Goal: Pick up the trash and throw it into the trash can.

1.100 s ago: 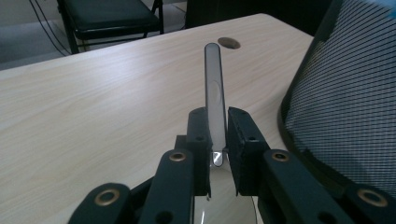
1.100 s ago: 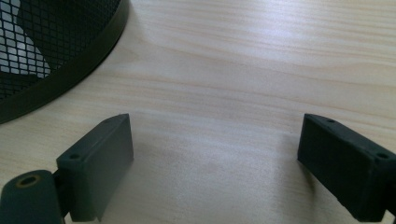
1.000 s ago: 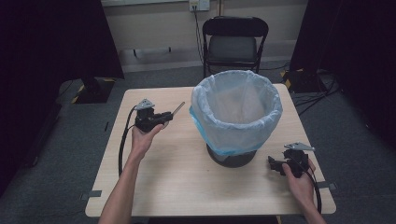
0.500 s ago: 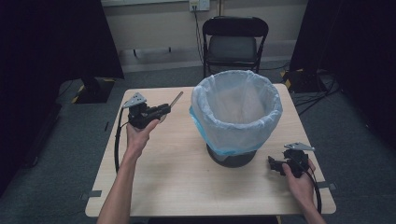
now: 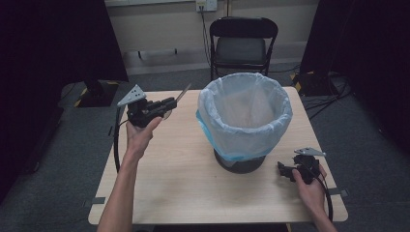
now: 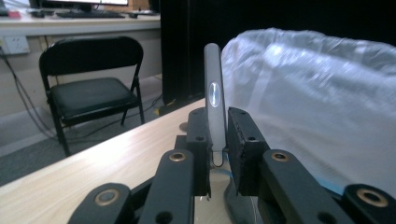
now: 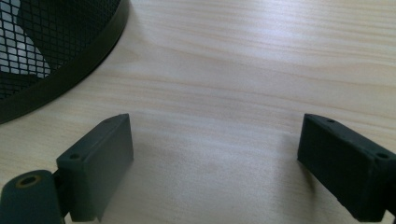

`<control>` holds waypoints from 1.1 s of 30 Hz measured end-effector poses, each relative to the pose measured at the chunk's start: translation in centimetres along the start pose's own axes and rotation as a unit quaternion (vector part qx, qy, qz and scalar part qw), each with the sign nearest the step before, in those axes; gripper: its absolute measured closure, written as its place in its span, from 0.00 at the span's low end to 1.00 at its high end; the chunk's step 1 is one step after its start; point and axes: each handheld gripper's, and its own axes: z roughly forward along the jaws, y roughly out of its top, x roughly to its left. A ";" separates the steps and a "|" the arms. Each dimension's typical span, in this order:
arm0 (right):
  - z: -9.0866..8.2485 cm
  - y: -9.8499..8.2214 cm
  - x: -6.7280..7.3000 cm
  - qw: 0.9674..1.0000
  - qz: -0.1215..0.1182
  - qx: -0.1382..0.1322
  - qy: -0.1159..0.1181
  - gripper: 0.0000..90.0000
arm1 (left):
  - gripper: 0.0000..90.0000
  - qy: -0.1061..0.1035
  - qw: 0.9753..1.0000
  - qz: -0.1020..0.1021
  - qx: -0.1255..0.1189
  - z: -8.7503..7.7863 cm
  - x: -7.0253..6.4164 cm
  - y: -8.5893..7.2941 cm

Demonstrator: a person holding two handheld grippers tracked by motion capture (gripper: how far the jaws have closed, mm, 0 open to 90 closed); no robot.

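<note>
One wood table (image 5: 193,193), chair (image 5: 243,46) behind

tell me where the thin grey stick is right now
In the high view, the thin grey stick is clamped in the left tool, raised over the table's left side, just left of the lined bin.

Left gripper (image 5: 167,102): black body, carrying a grey three-cornered plate on top; a black cable is trailing from it in a loop beside the forearm; close up, the linkage arms are showing brass-coloured pivot bushings and small screw holes; the fingers (image 6: 243,140) are ending in blocky, matte black pads. Right gripper (image 5: 281,169): same black build, grey plate on top, black cable curving back past the wrist; its fingers (image 7: 100,158) are showing recessed screw holes and one brass bushing. Both forearms are showing bare, no sleeves.
</note>
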 end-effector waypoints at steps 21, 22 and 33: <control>0.0 0.0 0.0 1.000 0.000 0.000 0.000 0.11 | 0.89 -0.071 0.996 0.019 -0.059 0.6 -4.4 4.7; 0.0 0.0 0.0 1.000 0.000 0.000 0.000 0.11 | 0.89 -0.081 0.995 0.025 -0.057 0.9 -5.0 5.2; 0.0 0.0 0.0 1.000 0.000 0.000 0.000 0.11 | 0.89 -0.123 0.991 0.034 -0.039 4.2 -7.2 6.9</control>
